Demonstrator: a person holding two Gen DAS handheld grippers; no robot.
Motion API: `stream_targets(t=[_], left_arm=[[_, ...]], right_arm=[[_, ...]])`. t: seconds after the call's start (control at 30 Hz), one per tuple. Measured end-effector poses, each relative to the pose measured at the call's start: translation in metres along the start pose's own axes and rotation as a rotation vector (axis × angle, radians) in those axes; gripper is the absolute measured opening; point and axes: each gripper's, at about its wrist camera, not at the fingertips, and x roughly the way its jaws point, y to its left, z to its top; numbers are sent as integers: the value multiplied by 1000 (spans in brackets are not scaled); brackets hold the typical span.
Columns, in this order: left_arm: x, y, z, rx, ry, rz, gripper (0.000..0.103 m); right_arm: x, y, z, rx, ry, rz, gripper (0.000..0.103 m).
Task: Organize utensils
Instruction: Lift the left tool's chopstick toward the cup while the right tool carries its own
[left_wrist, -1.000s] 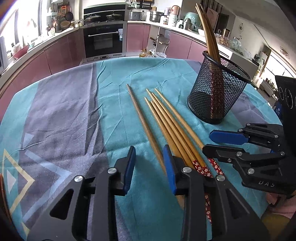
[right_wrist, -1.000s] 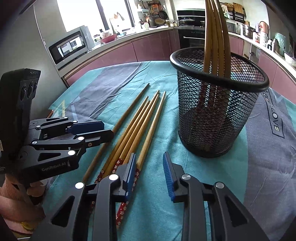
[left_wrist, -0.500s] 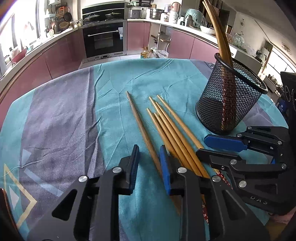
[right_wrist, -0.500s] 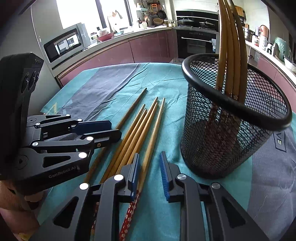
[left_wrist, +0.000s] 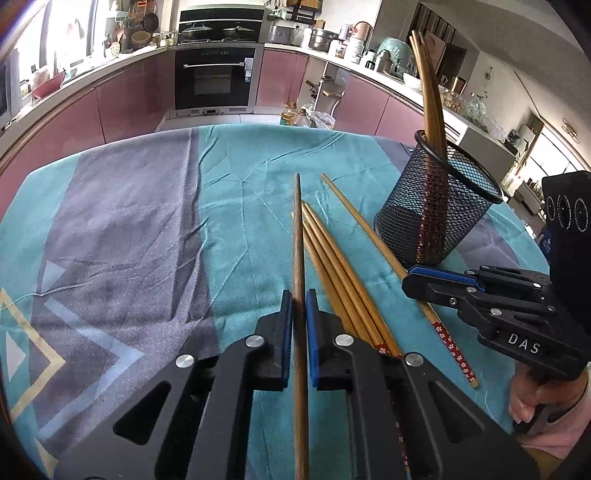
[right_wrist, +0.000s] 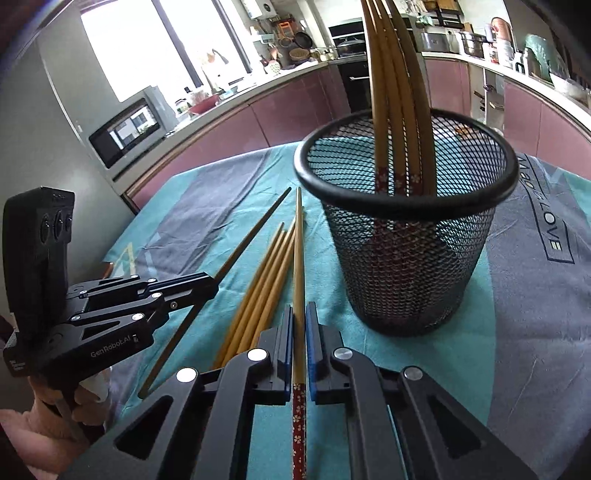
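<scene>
Chopstick (left_wrist: 298, 236) sits clamped in left hand-held gripper (left_wrist: 299, 299), seemingly lifted.

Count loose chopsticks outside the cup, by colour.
dark chopstick: 1, gripped in left claw
light chopsticks: 4, one of them gripped in right claw
Total: 5
Sticks inside the cup overlap, so they are not counted.
</scene>
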Motion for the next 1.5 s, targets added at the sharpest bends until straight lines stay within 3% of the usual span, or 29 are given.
stream_targets(t=[0.17,0.47,0.67,0.9,0.93,1.2,1.5], left_arm=[[-5,-8,-12,35,24,-30,8],[6,-10,-14,76,64,-23,8],[14,-7,-4,86,88,-63,20],[23,-8,4,78,86,-43,12],[23,-8,4,74,84,-38,8],[-2,-9,6,61,20,-64,7],[-56,-13,21,72,-87,-168,7]], right_arm=[[-2,12,-3,-54,24,33,6],[17,21,-5,-99,98,1,8],[27,21,2,-99,94,-11,9],[26,14,3,-76,84,9,6],[24,14,3,-78,78,10,6],[-11,16,7,-106,-3,30,6],[-65,9,16,-97,-130,53,6]])
